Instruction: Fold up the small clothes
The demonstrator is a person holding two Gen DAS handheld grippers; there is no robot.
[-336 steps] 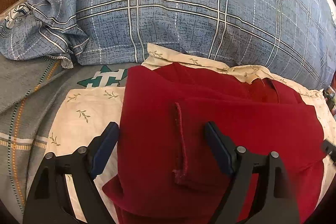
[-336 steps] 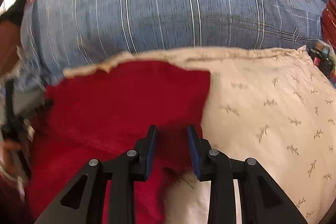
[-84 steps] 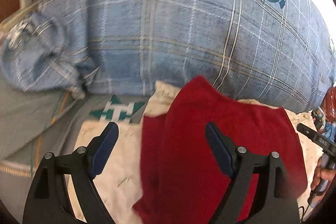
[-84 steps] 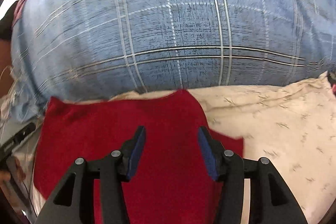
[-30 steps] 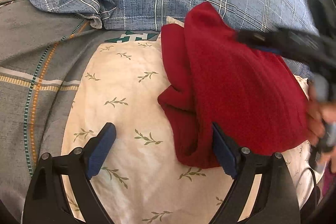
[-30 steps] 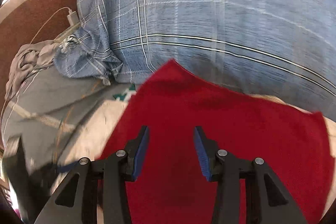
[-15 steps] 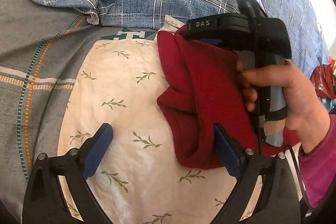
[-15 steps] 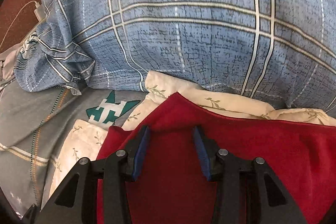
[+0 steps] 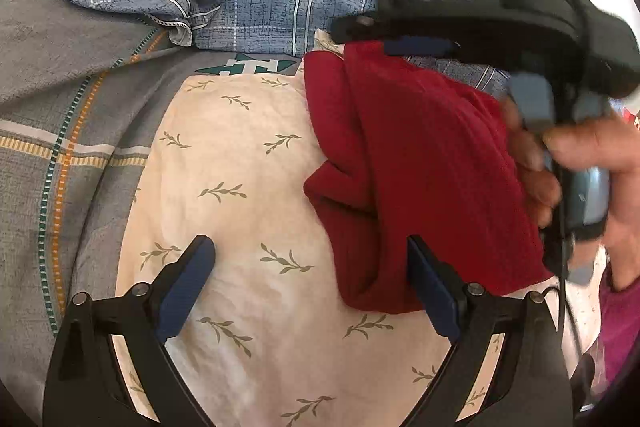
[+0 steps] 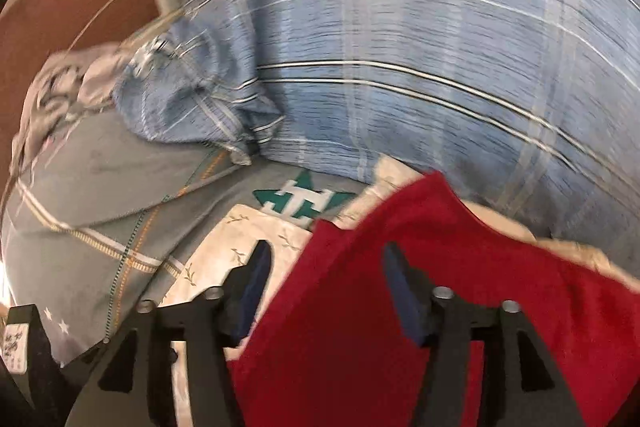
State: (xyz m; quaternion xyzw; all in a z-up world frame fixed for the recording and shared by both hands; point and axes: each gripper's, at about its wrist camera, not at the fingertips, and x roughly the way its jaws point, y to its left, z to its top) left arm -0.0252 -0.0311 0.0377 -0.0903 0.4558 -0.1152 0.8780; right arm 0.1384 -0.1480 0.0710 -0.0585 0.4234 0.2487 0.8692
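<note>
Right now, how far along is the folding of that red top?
Mostly done, it seems: the red top lies in a folded bundle on the cream pillowcase. The right gripper has just been opening over its far corner and grips nothing; the left gripper is open too. Perhaps only tidying the loose left edge remains.

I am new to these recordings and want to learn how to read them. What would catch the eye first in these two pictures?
The red garment, folded into a thick bundle, lies on the cream leaf-print cloth to the right of centre. Behind it rises a big blue plaid pillow. The right gripper, its jaws just opened with nothing pinched, hangs over the garment's far corner, while the left gripper stands wide open at its near edge.
</note>
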